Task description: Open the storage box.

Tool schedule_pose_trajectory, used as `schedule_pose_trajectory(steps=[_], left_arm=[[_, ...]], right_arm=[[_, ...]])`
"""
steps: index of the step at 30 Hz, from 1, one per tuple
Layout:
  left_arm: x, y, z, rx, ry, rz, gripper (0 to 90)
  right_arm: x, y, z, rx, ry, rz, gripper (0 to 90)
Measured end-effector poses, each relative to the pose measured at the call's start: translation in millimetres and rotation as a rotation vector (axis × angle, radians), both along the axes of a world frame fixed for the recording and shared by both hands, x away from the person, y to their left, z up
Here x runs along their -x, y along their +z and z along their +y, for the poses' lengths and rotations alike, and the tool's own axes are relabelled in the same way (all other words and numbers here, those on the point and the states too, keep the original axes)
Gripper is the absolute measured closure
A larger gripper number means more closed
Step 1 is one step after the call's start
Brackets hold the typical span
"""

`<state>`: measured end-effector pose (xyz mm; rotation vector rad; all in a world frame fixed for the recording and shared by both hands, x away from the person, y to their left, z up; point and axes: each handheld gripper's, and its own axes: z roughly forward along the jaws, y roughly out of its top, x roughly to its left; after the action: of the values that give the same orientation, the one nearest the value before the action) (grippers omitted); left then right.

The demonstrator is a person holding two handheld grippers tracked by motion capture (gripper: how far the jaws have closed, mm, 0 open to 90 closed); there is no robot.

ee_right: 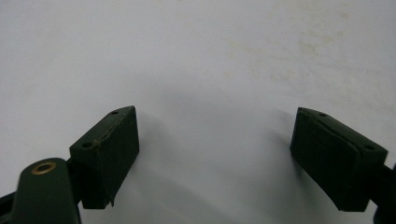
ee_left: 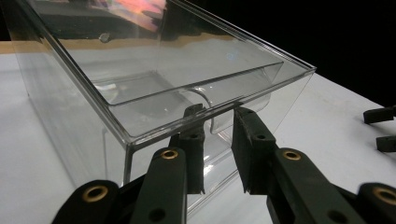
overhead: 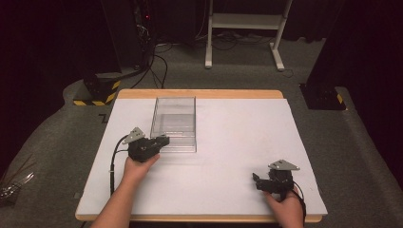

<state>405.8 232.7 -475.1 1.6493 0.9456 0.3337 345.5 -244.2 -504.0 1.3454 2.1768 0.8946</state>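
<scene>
Presently, clear box (overhead: 174, 122) sited far-left on table (overhead: 237, 142). Left claw (ee_left: 218, 140) narrowly parted at near wall, nothing clamped; slip or tipping judged possible. Right claw (ee_right: 215, 154) wide open, idle near-right.

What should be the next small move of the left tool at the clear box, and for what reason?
Probably close the left tool on the front wall of the clear box. In the left gripper view one jaw is seen through the clear wall, the other stands just outside, with a narrow gap between them. The right tool lies open on the white table, far from it.
</scene>
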Motion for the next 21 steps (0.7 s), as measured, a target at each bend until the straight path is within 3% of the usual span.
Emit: schedule_pose_trajectory(steps=[7,11,21], left_arm=[[0.0,-1.9,-3.8,-0.009,-0.011,-0.01,74.8],[1.5,-2.4,-3.5,-0.038,-0.021,-0.044,77.1],[1.8,-3.5,-0.1,-0.031,-0.045,-0.052,79.4]], right_arm=[[0.0,0.0,0.0,0.0,0.0,0.0,15.6],[0.0,0.0,0.0,0.0,0.0,-0.001,15.5],[0.1,0.0,0.1,0.0,0.0,-0.001,15.6]])
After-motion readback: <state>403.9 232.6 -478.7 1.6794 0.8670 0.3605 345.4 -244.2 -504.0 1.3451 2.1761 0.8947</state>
